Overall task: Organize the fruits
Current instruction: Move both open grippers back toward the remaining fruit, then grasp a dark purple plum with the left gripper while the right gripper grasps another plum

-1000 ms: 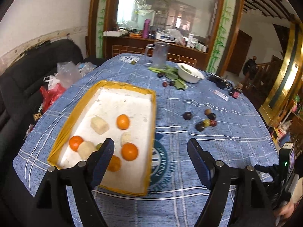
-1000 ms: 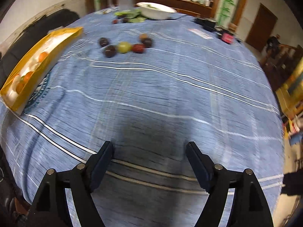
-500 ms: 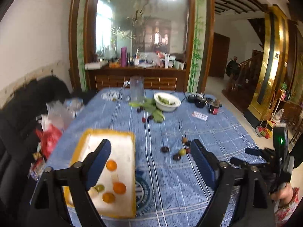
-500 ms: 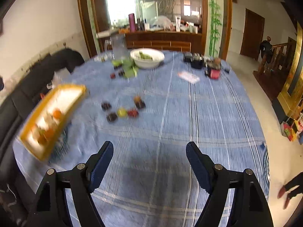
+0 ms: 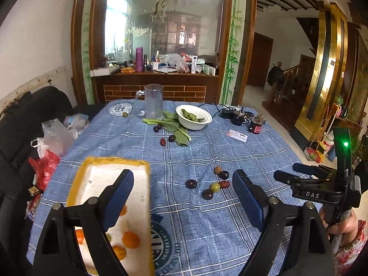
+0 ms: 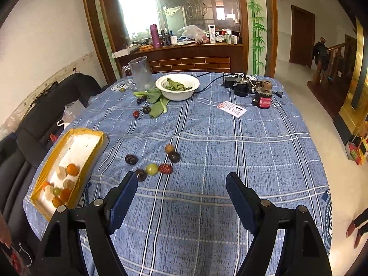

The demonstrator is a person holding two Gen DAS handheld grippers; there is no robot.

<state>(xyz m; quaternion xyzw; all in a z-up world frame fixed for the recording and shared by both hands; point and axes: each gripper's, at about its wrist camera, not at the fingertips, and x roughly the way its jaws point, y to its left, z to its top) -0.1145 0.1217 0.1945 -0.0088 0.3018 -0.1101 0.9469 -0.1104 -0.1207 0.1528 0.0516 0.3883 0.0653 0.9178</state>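
Left wrist view, L to R. Lower left of frame: yellow-rimmed white tray (image 5: 96,161) is lying on the blue plaid tablecloth (image 5: 195,230), holding several orange fruits (image 5: 131,240) at its near end, partly hidden behind the left finger. Bottom centre: left gripper (image 5: 182,201) is standing wide open w/ nothing between its blue pads. Centre, just above the gap: a loose cluster of small fruits (image 5: 215,186), dark, green, red and tan, is sitting on the cloth, well apart from the tray. Upper centre: clear plastic jug (image 5: 153,101), leafy greens (image 5: 174,126) and white bowl (image 5: 193,117) are sitting at the far end of the table. Lower right edge: a hand is holding the other tool's handle; its fingers are not visible here.

Right wrist view, L to R. Left of frame: same tray (image 6: 90,158), w/ orange and pale pieces bunched at its near end. Bottom centre: right gripper (image 6: 181,189) is also standing wide open, empty, hovering above bare cloth. Centre: fruit cluster (image 6: 152,169) is lying just above the left finger's tip, between tray and table middle; contact cannot be told. Upper centre: jug (image 6: 139,72), greens, bowl (image 6: 177,87). Upper right of centre: white card (image 6: 231,108), small red jar (image 6: 264,95) and black cables (image 6: 237,84).
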